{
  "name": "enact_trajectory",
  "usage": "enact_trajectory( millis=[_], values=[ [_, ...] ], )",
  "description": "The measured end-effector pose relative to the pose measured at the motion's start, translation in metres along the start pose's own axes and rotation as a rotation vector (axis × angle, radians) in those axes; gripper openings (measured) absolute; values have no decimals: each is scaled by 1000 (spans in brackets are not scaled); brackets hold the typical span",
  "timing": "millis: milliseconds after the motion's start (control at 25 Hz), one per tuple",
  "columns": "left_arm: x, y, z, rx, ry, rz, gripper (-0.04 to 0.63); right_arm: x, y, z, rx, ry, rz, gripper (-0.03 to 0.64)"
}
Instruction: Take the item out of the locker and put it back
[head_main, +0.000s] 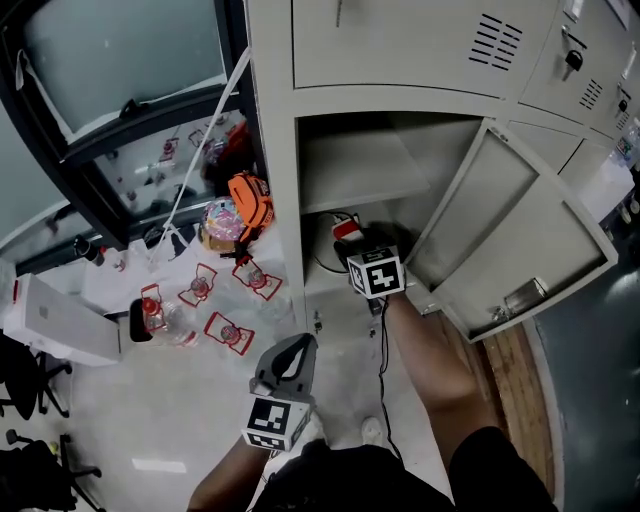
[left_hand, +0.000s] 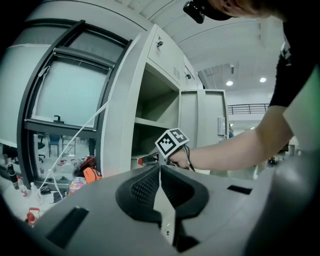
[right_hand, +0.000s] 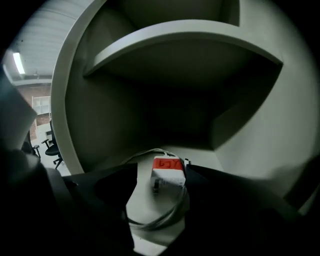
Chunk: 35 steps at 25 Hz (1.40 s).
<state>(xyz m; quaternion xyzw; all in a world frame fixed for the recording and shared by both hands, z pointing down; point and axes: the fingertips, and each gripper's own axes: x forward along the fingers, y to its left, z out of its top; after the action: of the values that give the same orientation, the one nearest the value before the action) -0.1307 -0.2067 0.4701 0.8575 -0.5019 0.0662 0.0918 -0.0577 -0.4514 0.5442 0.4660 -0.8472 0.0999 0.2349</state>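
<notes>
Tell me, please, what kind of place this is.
Probably a locker area in an office or lab: a bank of grey metal lockers, a large black-framed window and black office chairs.

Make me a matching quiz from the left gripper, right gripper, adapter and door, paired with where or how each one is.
Things:
1. left gripper
2. right gripper
3. adapter
4. door

States:
A. swung open
B. jaws together, outside the locker
C. jaws apart, reaching into the locker
D. lying on the locker's floor with its cable

Pairs: 1-B, 2-C, 3-D, 4-A
</notes>
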Motion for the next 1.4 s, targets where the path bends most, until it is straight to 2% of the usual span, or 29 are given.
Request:
enact_trajectory(
  millis=[680,1080,1400],
  values=[
    [9,18,-4,-8,15,-36,12,32,-14,-18,-14,221,-59,302],
    [10,17,-6,-28,11,-27,12,33,-11,-18,-43,213,-59,285],
    [4,12,0,0,11,-23,12,34,-9,-19,-93,161,-83,270]
  ],
)
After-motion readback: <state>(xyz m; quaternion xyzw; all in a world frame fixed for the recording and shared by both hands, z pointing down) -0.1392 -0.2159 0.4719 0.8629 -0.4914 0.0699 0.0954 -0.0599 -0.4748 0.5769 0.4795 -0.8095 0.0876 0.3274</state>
